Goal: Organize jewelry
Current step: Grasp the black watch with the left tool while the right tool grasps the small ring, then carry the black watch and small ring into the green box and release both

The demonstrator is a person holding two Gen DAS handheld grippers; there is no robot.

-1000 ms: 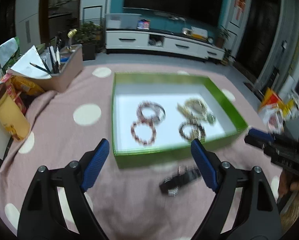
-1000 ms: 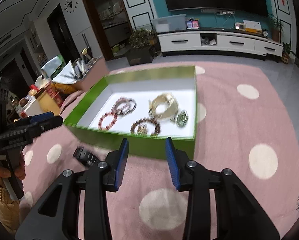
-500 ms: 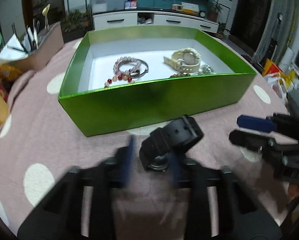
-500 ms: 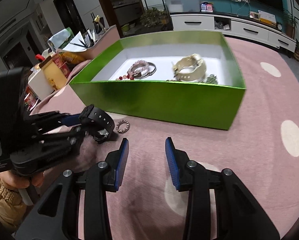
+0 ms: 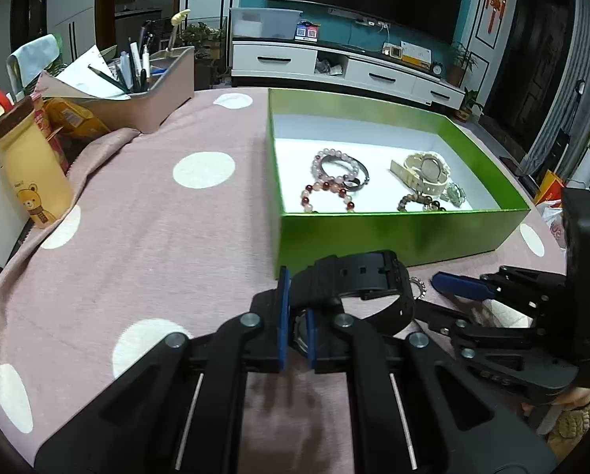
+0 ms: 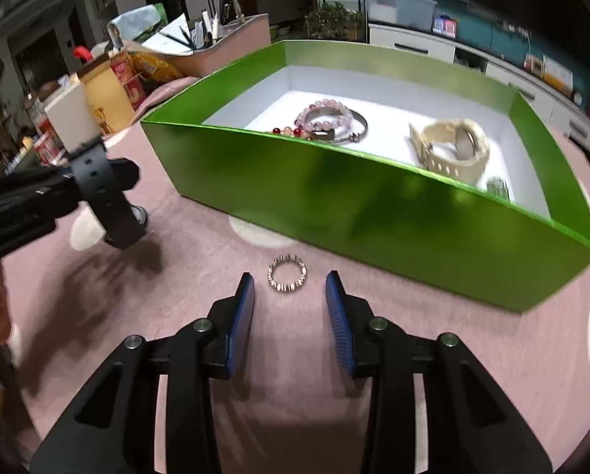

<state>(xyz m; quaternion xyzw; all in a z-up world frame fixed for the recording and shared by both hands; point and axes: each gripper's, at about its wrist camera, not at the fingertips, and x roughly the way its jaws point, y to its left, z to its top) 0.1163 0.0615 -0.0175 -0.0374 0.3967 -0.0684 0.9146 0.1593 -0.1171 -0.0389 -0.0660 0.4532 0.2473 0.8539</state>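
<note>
A black watch [image 5: 358, 276] is gripped by its strap near the green box's front wall, with my left gripper [image 5: 296, 296] shut on it. In the right wrist view the same watch [image 6: 105, 189] seems raised slightly off the cloth, with a shadow under it. A small beaded ring [image 6: 287, 274] lies on the pink cloth, just at the tips of my open right gripper [image 6: 290, 281], whose pads stand apart from it. The green box [image 5: 393, 233] holds bead bracelets [image 5: 330, 170], a cream watch [image 5: 425, 170] and a few smaller pieces.
A pink desk organizer [image 5: 153, 94] with pens stands at the back left. A yellow bear bottle [image 5: 34, 170] and snack packs [image 5: 74, 118] crowd the left edge. The polka-dot cloth [image 5: 156, 237] stretches left of the box. A person's hand holds the right gripper [image 5: 457, 288] at the lower right.
My left gripper went from wide open to shut on the black watch's strap. The right gripper swung down and in, so the ring now lies at its tips.
</note>
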